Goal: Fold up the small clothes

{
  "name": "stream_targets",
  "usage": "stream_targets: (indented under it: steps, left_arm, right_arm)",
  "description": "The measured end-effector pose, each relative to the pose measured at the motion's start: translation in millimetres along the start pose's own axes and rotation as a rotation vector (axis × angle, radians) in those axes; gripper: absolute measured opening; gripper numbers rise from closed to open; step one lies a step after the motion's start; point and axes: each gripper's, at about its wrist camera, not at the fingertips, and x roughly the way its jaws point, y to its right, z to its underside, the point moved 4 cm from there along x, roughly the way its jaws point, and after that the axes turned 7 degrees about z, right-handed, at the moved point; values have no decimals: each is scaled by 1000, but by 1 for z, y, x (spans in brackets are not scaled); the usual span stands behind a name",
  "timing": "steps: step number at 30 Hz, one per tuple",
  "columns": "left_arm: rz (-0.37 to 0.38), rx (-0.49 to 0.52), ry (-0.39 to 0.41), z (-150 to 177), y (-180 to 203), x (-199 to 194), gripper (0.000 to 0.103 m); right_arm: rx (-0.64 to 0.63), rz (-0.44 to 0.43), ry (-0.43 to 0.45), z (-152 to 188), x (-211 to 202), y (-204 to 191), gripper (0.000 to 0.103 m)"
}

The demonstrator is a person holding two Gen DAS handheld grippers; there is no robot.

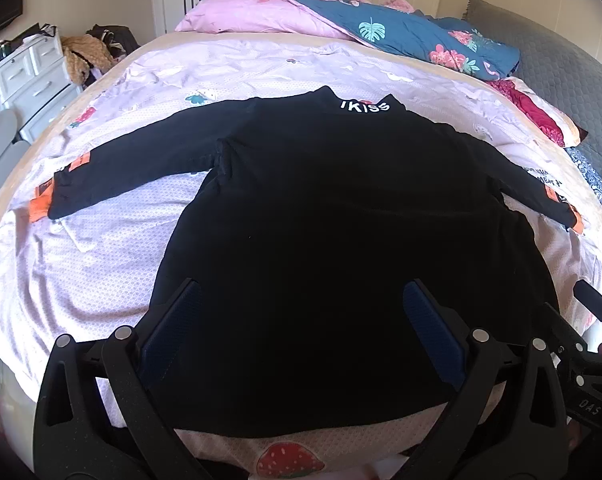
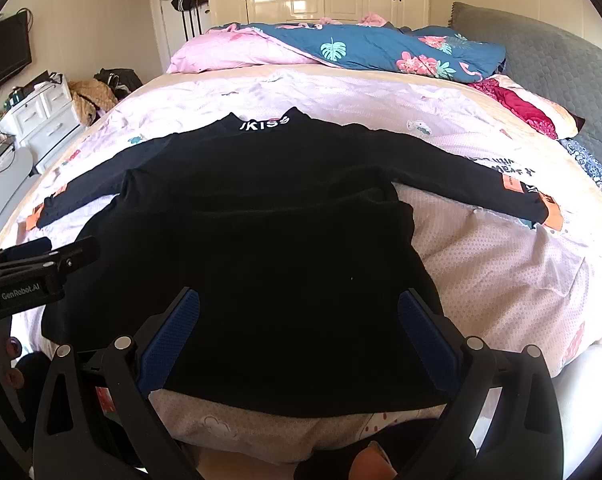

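Note:
A small black long-sleeved top (image 1: 321,216) with white "KISS" lettering at the collar lies flat on the bed, both sleeves spread out, orange tags at the cuffs. It also shows in the right wrist view (image 2: 261,240). My left gripper (image 1: 301,296) is open and empty, hovering over the hem near the bed's front edge. My right gripper (image 2: 299,304) is open and empty over the hem too. The left gripper's body (image 2: 33,272) shows at the left of the right wrist view.
The bed has a pale pink patterned sheet (image 1: 101,248). A pink pillow (image 1: 253,12) and a blue floral quilt (image 1: 413,36) lie at the far side. A grey headboard (image 1: 561,64) is on the right. White drawers (image 1: 29,76) stand left of the bed.

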Motion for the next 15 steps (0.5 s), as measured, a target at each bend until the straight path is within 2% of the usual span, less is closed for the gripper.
stream_targets:
  steps: [15]
  left_arm:
    - [6,-24,7,-31,2,14,95]
  right_arm:
    - [62,42,12,-39,16,12,99]
